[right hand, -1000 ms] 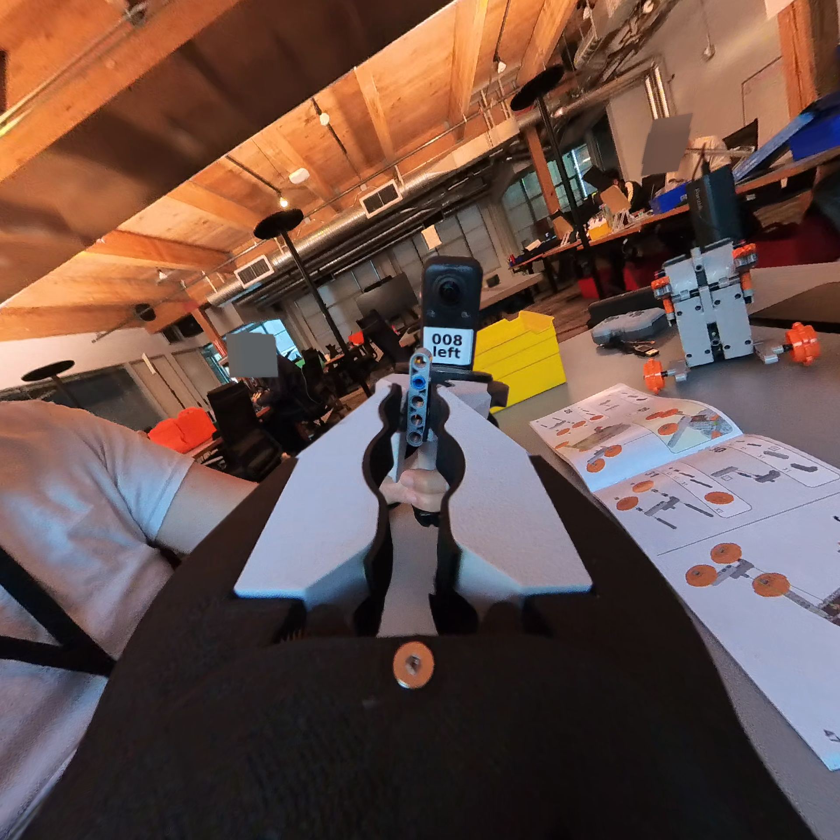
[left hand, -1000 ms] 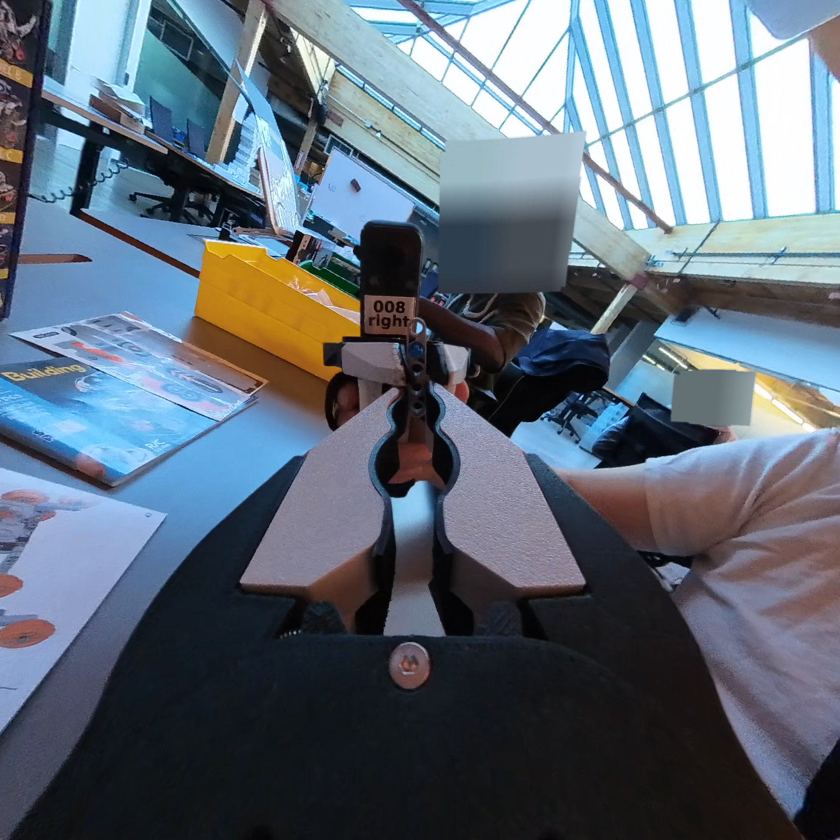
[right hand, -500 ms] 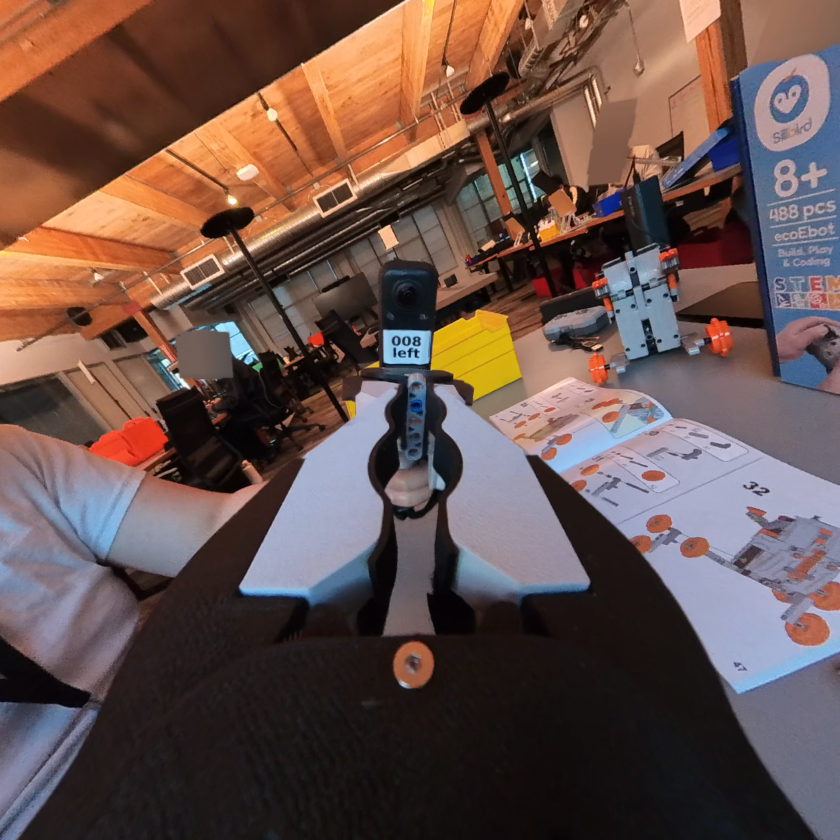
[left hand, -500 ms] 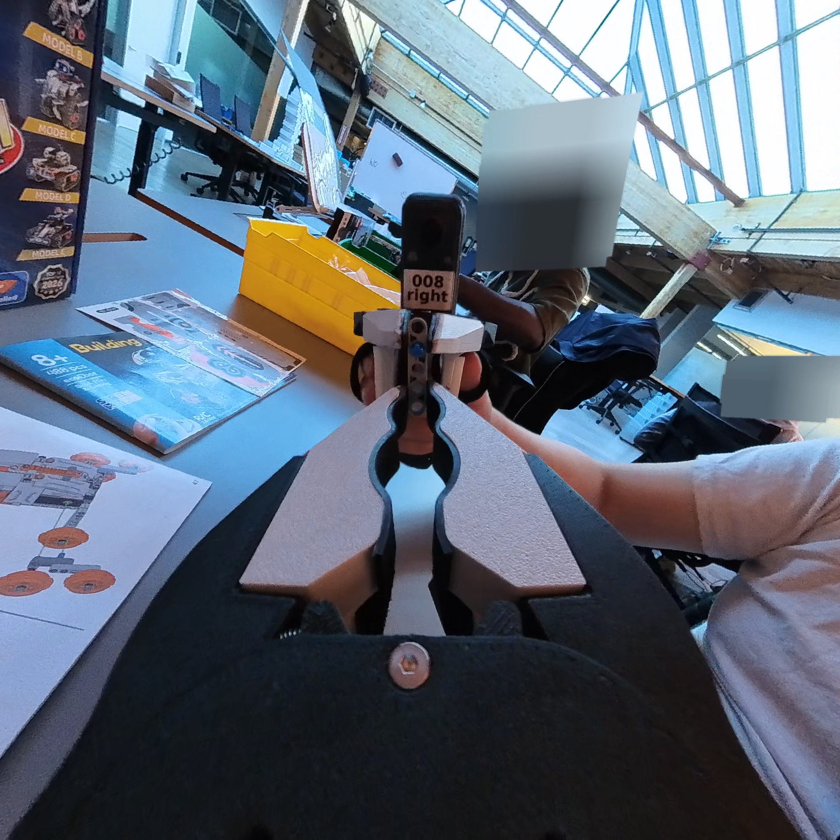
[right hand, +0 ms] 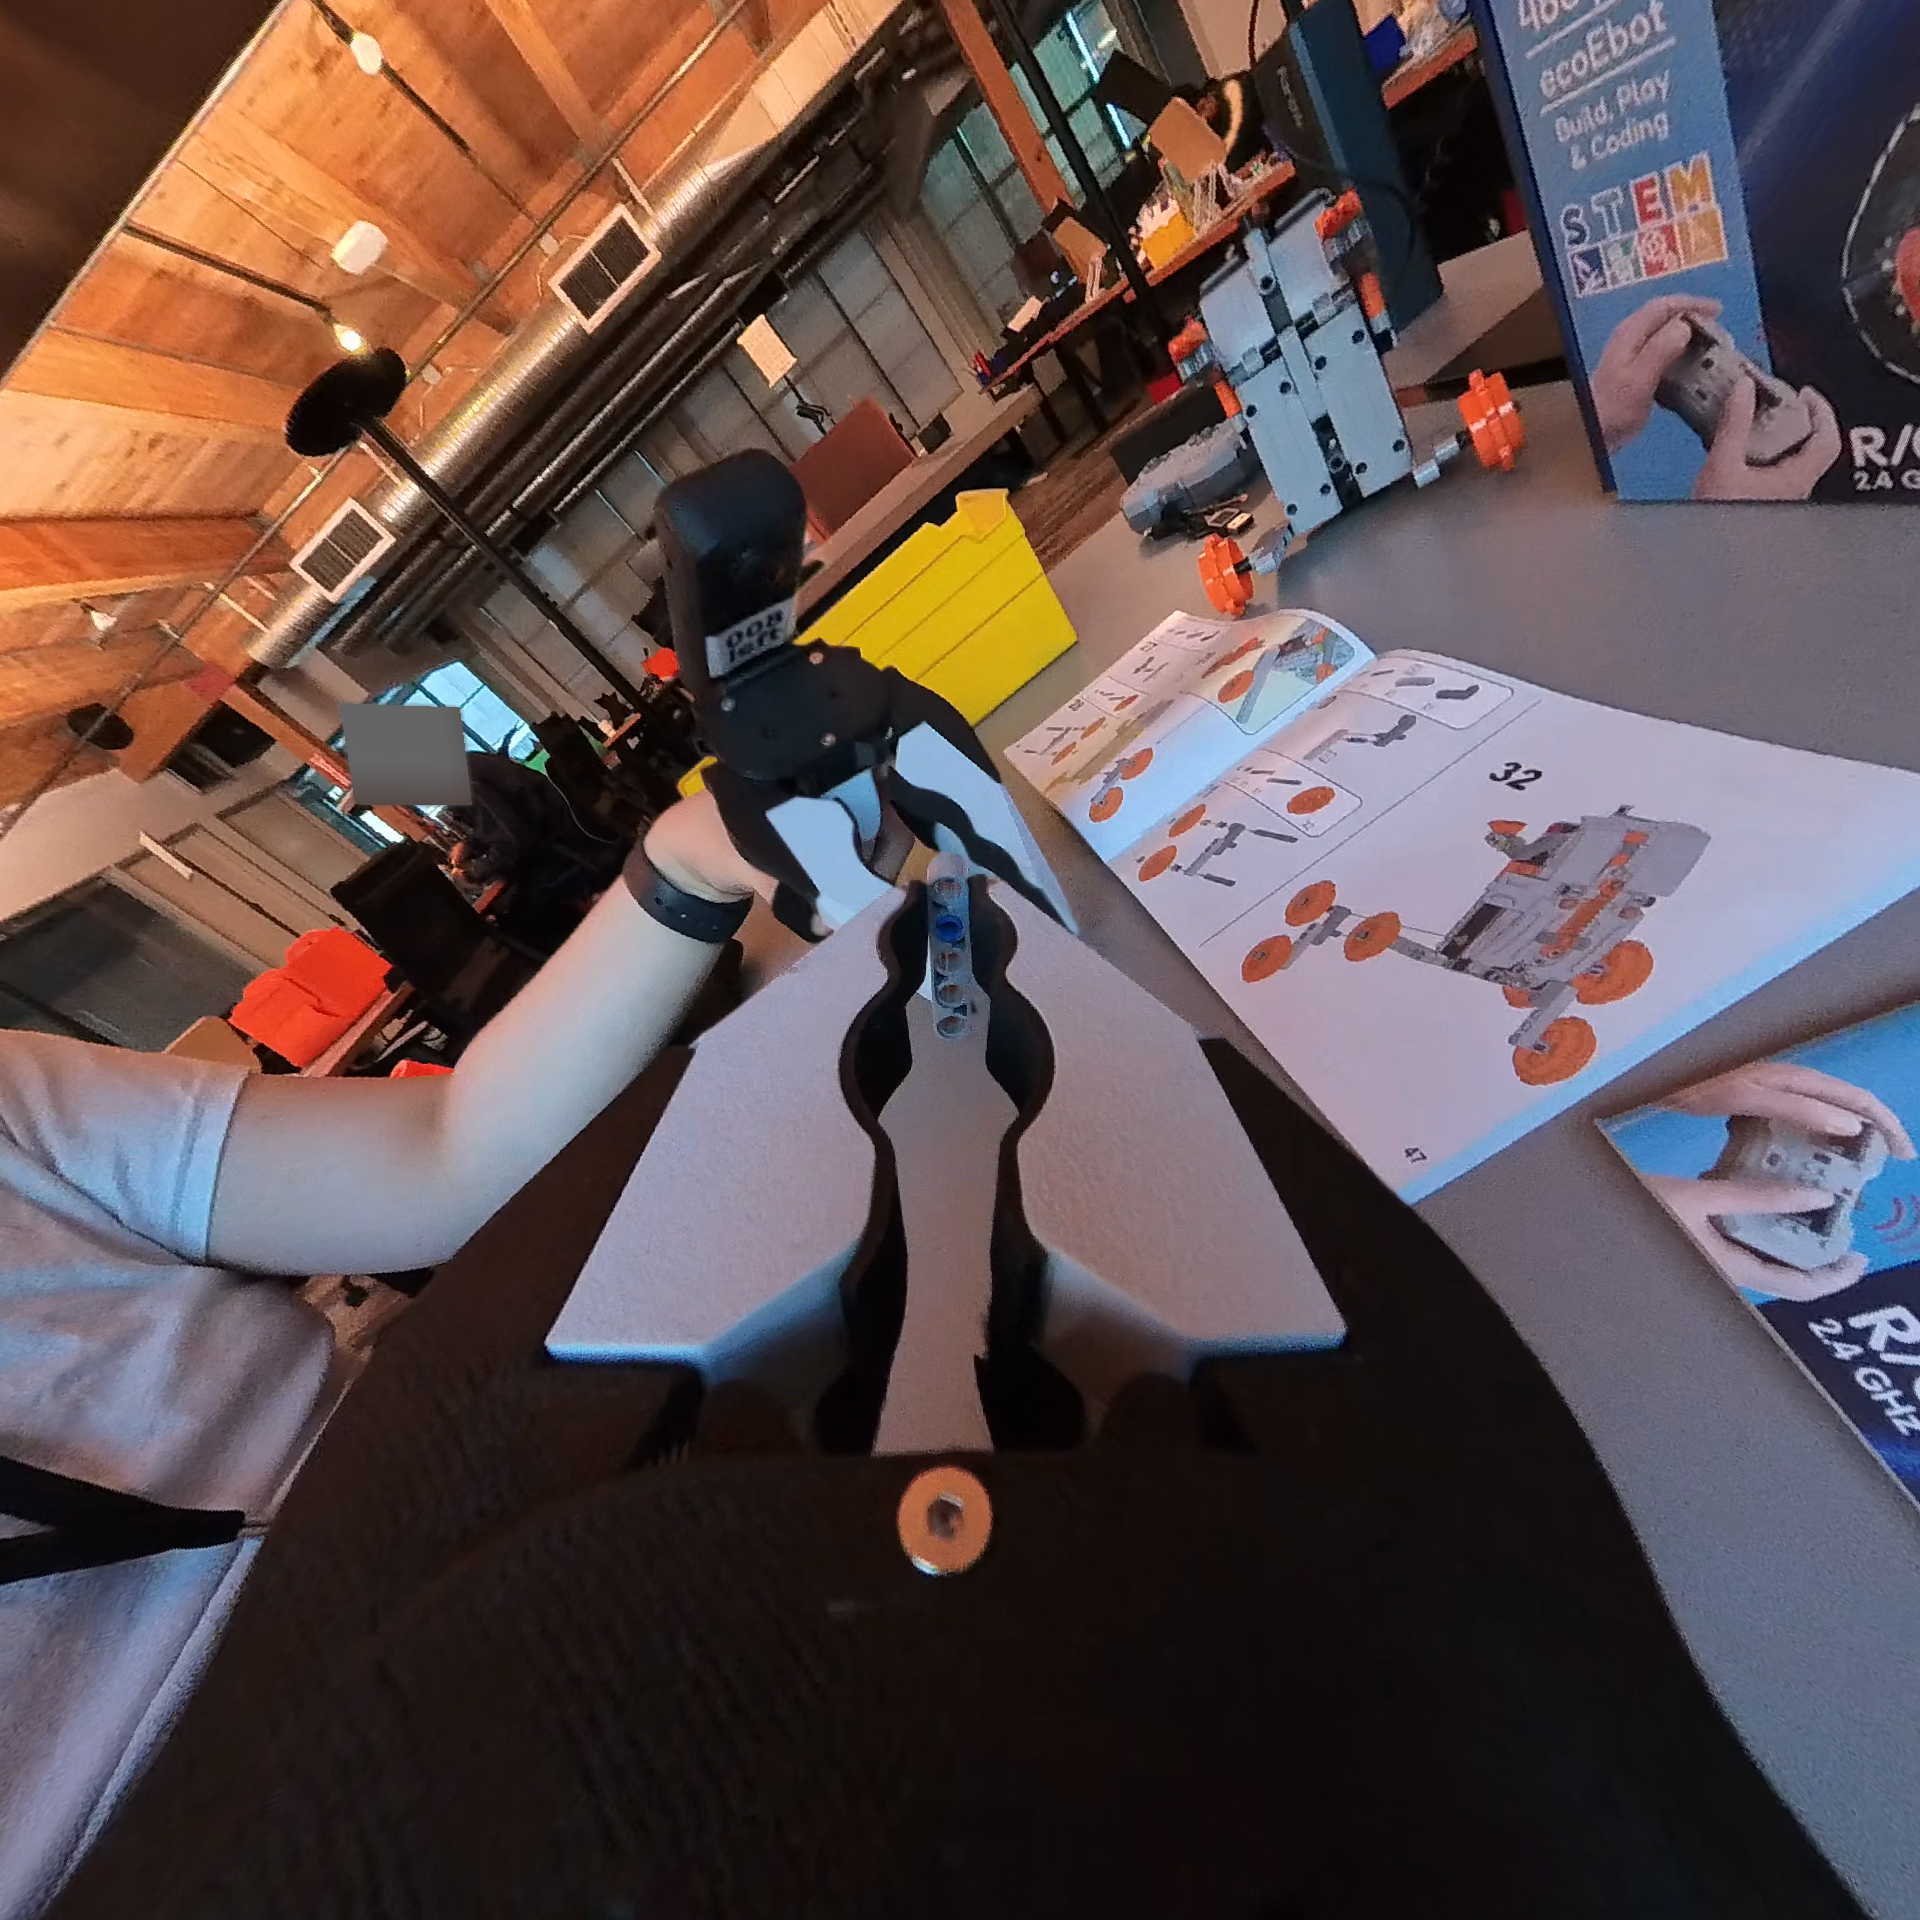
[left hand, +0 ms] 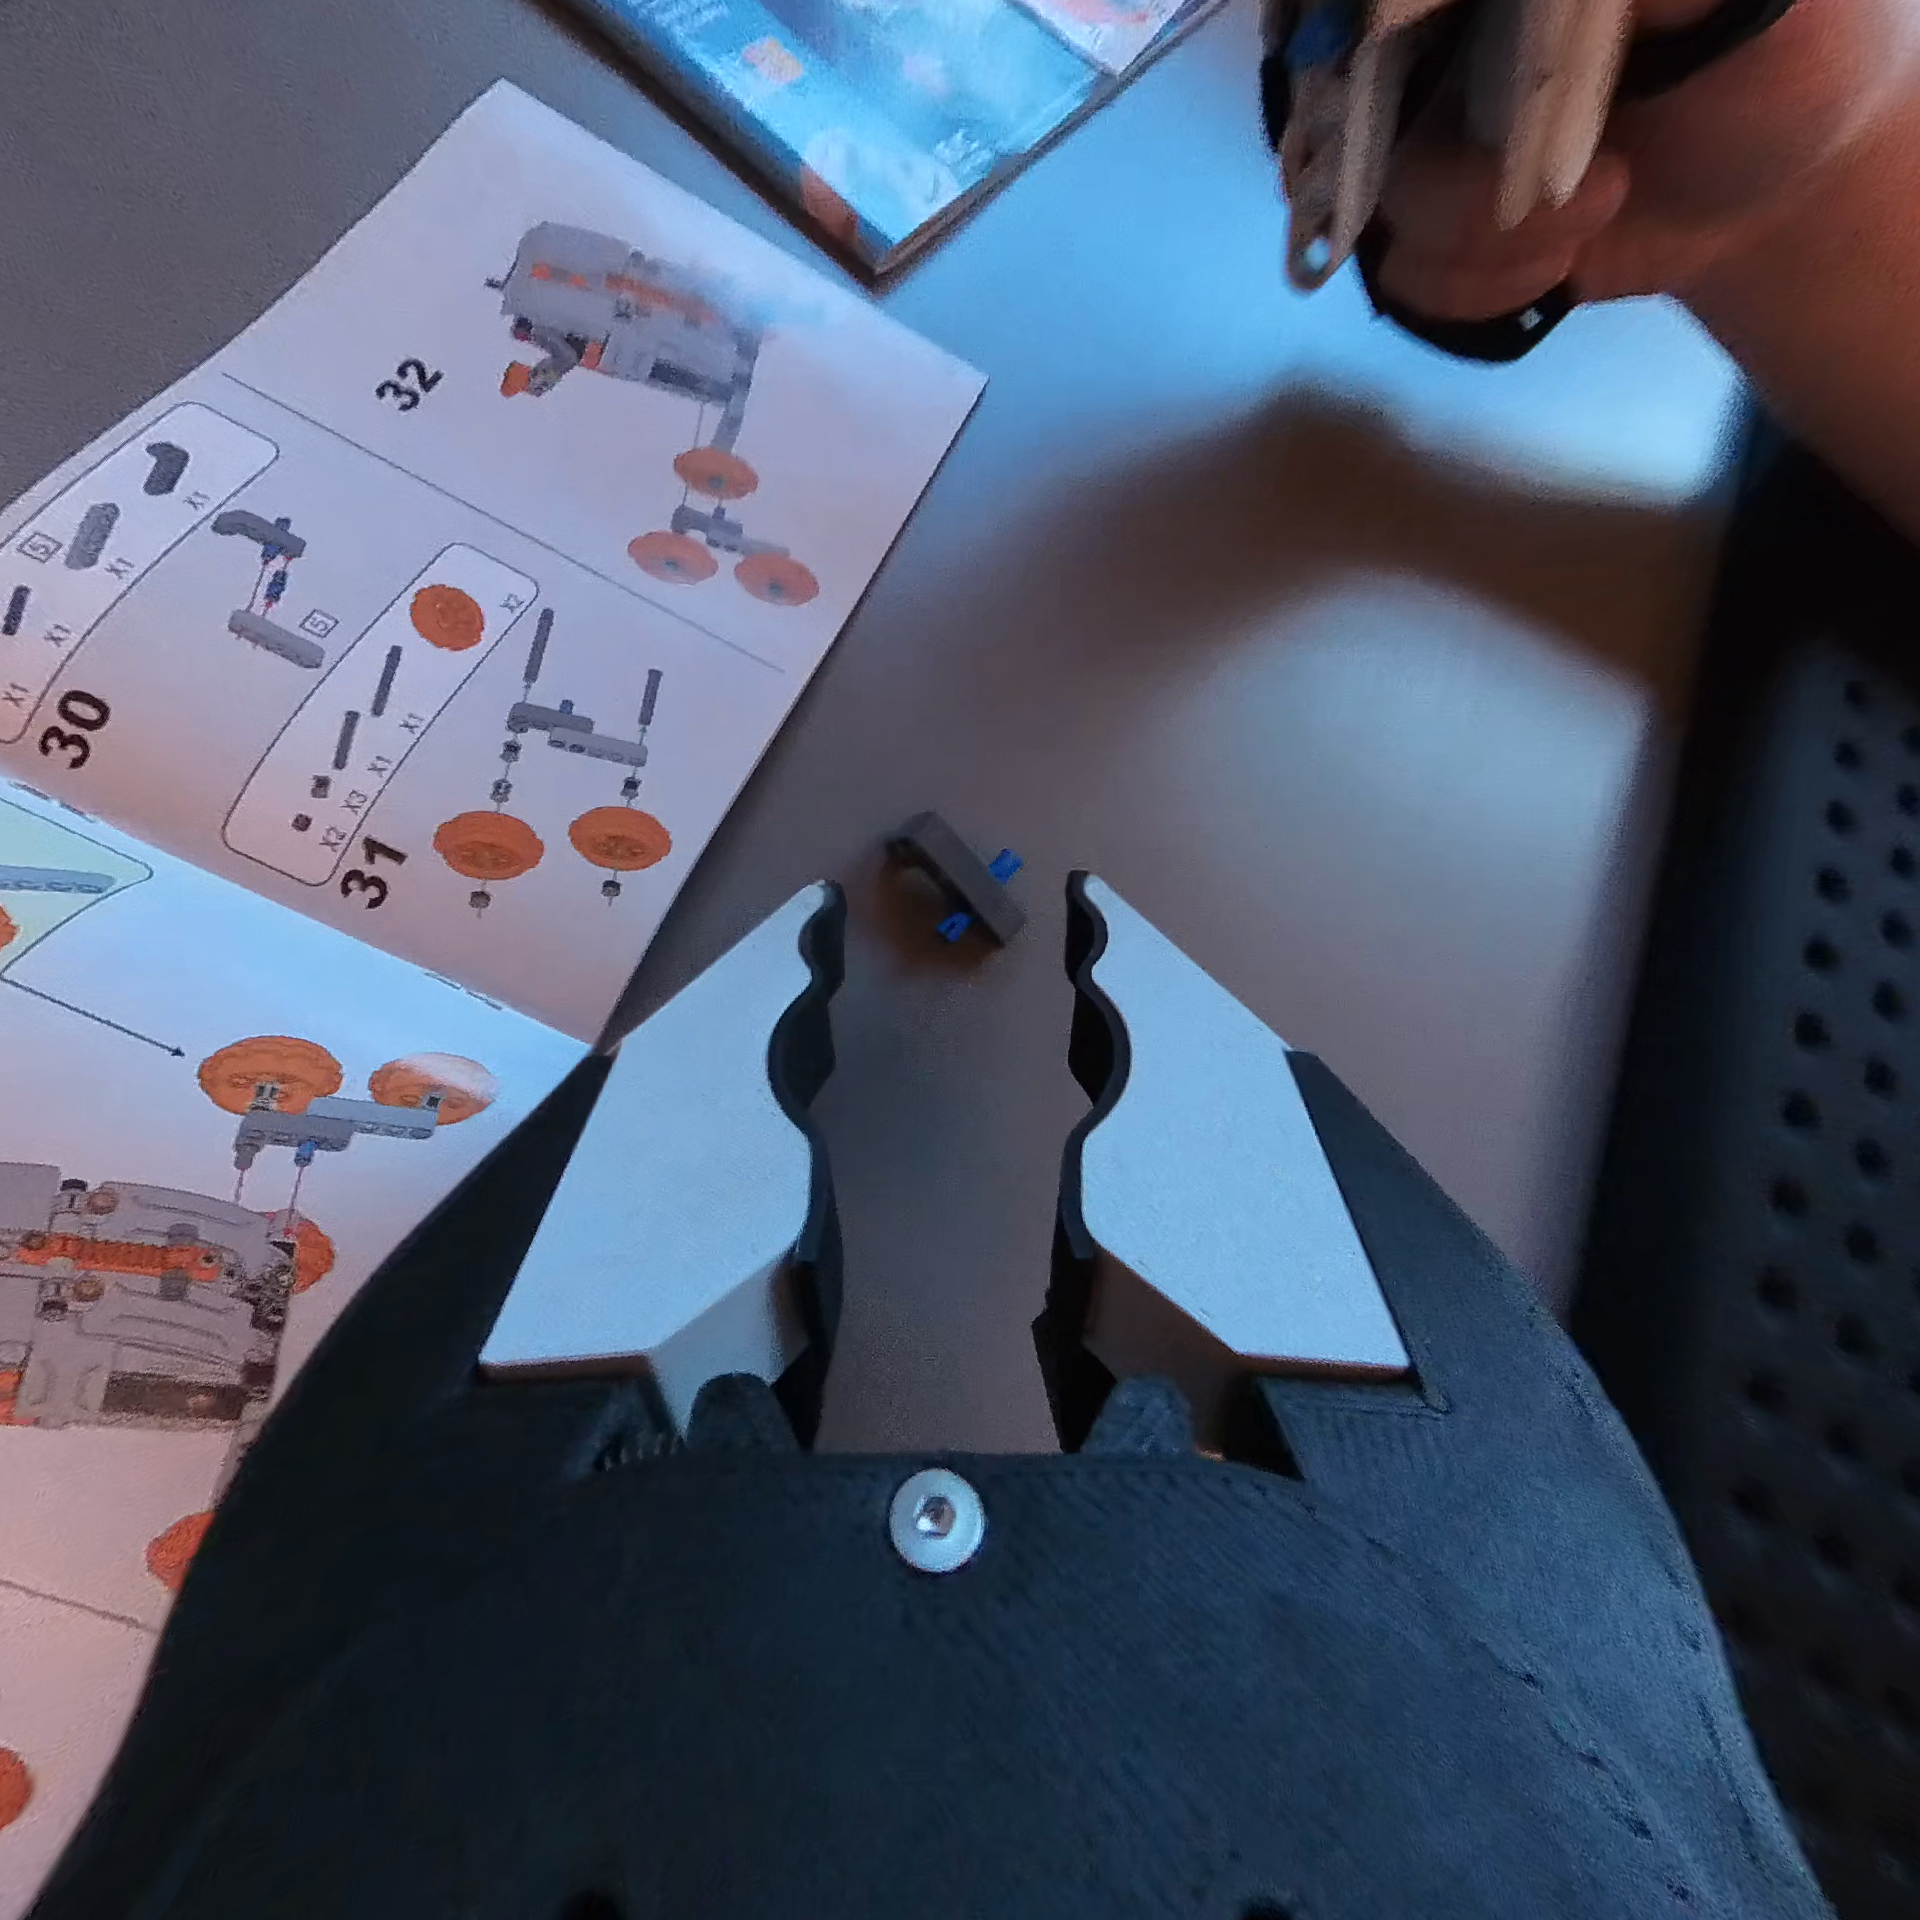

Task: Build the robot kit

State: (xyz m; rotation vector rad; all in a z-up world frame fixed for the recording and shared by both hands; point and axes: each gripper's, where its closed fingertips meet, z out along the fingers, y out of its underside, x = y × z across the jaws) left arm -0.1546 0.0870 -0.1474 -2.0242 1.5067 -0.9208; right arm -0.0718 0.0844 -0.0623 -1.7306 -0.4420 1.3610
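Observation:
My left gripper [left hand: 951, 891] is open and points down at the grey table [left hand: 1299, 727]. A small dark grey angled piece with blue pins [left hand: 966, 881] lies on the table between its fingertips, not touching them. My right gripper [right hand: 951, 904] is shut on a light grey beam with holes and a blue pin [right hand: 948, 977], held upright above the table. The right gripper with the beam shows blurred at the top right of the left wrist view [left hand: 1340, 177]. The left gripper's black body [right hand: 800, 727] stands just behind the beam in the right wrist view.
An open instruction booklet [left hand: 468, 623] [right hand: 1455, 883] lies beside the left gripper. A second booklet [right hand: 1818, 1195] lies nearer. A grey and orange model [right hand: 1309, 364], a blue box [right hand: 1662, 260] and a yellow bin [right hand: 956, 603] stand farther back. A black perforated chair [left hand: 1818, 1039] is at the table edge.
My left gripper was shut and level, facing the right gripper at the beam. It has opened and swung down over the table. The right gripper still holds the beam.

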